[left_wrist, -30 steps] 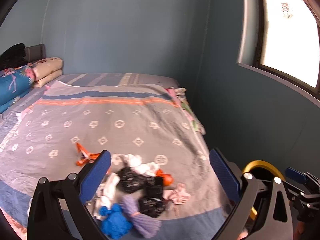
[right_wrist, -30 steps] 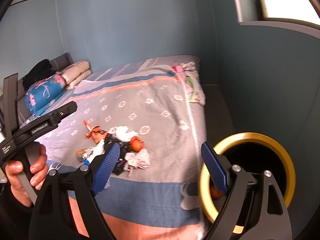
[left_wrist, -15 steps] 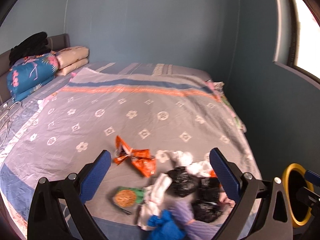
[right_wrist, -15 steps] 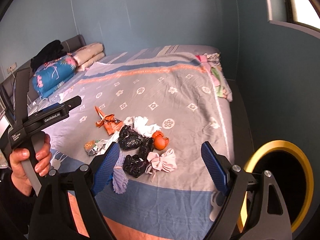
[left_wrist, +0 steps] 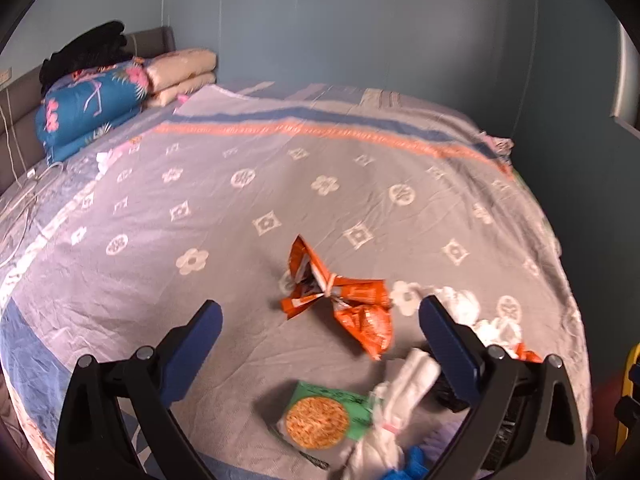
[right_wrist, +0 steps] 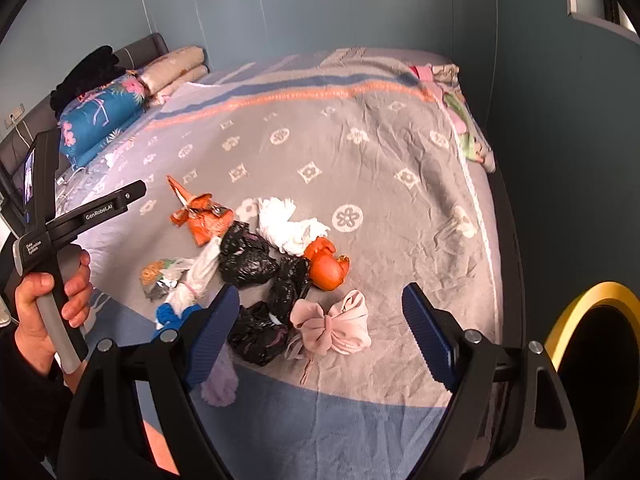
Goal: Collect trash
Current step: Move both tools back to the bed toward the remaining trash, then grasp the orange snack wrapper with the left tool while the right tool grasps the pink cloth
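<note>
**Both grippers wide apart, holding nothing, over the trash pile**

Left gripper (left_wrist: pixel 320 344): jaws spread, touching nothing; orange wrapper (left_wrist: pixel 340 304) lies between them, green noodle packet (left_wrist: pixel 320 416) nearer. Right gripper (right_wrist: pixel 320 320): jaws spread, nothing held; black bags (right_wrist: pixel 248 258) and pink bundle (right_wrist: pixel 336 326) between them on the bedspread (right_wrist: pixel 360 152). Yellow-rimmed bin (right_wrist: pixel 592 340) at right, off the bed.

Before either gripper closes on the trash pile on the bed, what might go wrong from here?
The knotted black plastic bags lie touching the crumpled white tissue and pink cloth bundle, so the open right gripper may drag neighbours along. The yellow-rimmed bin stands off the bed's edge, so loose pieces could drop short. The open left gripper may only pinch the crinkled orange snack wrapper loosely.
</note>
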Motion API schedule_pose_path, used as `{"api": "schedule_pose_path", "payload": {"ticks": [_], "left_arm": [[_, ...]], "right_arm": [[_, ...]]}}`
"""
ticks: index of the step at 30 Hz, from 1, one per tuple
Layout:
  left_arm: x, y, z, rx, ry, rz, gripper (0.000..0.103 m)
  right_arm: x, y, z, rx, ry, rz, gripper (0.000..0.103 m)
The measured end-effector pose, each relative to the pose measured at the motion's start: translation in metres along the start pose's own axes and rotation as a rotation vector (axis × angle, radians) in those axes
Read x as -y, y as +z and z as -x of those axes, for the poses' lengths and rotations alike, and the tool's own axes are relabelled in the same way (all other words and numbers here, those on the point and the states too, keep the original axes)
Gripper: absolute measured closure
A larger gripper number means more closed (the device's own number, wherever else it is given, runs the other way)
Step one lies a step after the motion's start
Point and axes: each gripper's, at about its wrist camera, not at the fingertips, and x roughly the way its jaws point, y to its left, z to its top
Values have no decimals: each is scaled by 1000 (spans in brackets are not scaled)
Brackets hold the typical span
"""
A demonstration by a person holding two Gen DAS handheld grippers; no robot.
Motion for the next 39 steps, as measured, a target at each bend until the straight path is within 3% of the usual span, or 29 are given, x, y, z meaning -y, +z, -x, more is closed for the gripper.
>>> {"api": "schedule_pose_path", "payload": {"ticks": [15, 19, 27, 32, 36, 37, 39], "left_arm": [[-12, 7, -89, -115, 66, 64, 8], [-9, 8, -108, -137, 71, 64, 8], [2, 3, -133, -174, 34, 88, 9], [15, -3, -135, -181, 6, 75, 25], [23, -4, -131, -154, 20, 55, 50], [24, -4, -130, -145, 25, 58, 64], [23, -3, -131, -155, 30, 67, 67]], "right_arm": [[31, -13, -65, -121, -23, -88, 23], [32, -17, -73, -136, -29, -76, 31], [22, -17, -100, -195, -9, -36, 36], [22, -22, -115, -254, 32, -51, 50], [18, -26, -118, -265, 36, -41, 58], [17, -25, -118, -263, 40, -40, 61], [18, -25, -117, -259, 50, -44, 67]]}}
